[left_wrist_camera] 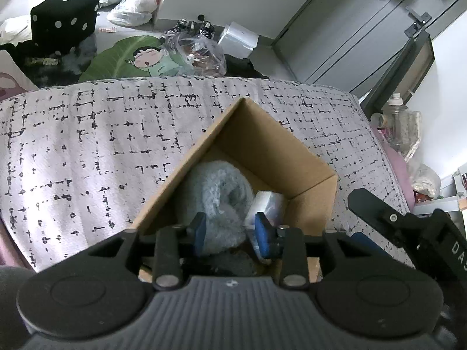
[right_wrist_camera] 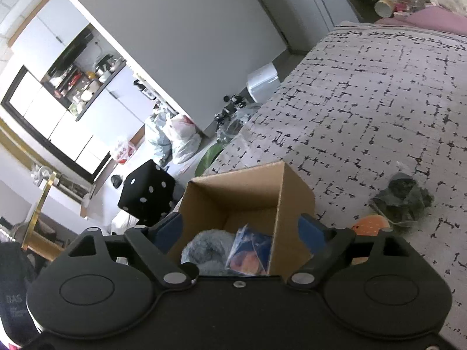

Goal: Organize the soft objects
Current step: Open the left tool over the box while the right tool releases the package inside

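Note:
An open cardboard box [left_wrist_camera: 271, 145] [right_wrist_camera: 242, 192] stands on the patterned bed cover [left_wrist_camera: 87, 145]. Inside it lie a fluffy grey-blue soft thing [left_wrist_camera: 216, 186] [right_wrist_camera: 204, 248] and a plastic-wrapped packet [left_wrist_camera: 267, 204] [right_wrist_camera: 251, 250]. My left gripper [left_wrist_camera: 232, 230] dips into the box, its blue pads a little apart on either side of the fluffy thing's near end, not squeezing it. My right gripper [right_wrist_camera: 239, 229] is wide open, with one finger outside each side wall of the box. Further right on the bed lie a dark grey soft thing in a clear bag [right_wrist_camera: 401, 201] and an orange round thing [right_wrist_camera: 370, 224].
Beyond the bed, on the floor, are a black dice cushion [left_wrist_camera: 64, 19] [right_wrist_camera: 149, 198], a green leaf cushion with a cartoon figure [left_wrist_camera: 125, 58] and white plastic bags [left_wrist_camera: 134, 5]. A clear bottle [left_wrist_camera: 400, 122] stands off the bed's right edge, near grey cabinet doors [left_wrist_camera: 350, 29].

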`<state>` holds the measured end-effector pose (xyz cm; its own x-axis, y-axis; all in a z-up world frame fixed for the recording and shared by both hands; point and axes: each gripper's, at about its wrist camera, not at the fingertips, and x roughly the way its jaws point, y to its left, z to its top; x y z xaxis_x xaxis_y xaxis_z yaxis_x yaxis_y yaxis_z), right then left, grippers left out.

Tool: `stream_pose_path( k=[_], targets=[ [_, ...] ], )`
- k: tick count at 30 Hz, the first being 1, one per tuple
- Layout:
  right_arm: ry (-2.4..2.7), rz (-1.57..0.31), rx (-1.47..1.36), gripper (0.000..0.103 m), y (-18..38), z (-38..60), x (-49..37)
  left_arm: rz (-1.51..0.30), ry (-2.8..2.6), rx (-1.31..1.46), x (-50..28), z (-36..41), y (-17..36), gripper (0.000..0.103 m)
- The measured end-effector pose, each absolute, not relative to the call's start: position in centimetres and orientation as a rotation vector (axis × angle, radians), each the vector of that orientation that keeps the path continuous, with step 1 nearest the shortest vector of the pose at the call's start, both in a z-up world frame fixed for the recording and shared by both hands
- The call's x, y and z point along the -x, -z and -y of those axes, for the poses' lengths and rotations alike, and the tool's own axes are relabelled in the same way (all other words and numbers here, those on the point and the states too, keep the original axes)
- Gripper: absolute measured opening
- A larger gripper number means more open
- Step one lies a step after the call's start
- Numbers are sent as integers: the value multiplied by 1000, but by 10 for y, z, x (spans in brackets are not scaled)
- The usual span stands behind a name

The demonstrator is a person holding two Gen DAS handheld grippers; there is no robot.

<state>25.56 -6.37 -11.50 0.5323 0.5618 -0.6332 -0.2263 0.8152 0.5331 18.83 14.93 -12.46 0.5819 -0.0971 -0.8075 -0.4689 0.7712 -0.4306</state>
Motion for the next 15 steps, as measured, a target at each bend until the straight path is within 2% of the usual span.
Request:
stream_pose_path(
  k=[7, 11, 15],
  targets=[
    [-452, -890, -434, 86, 112, 75, -254, -932, -245, 656, -183, -146, 116, 39],
    [-445, -885, -436, 88, 109, 81, -252, -919, -256, 634, -179, -142, 109, 46],
    [-431, -881, -429, 92, 103, 90, -249, -908, -271, 609, -177, -135, 102, 50]
  ],
)
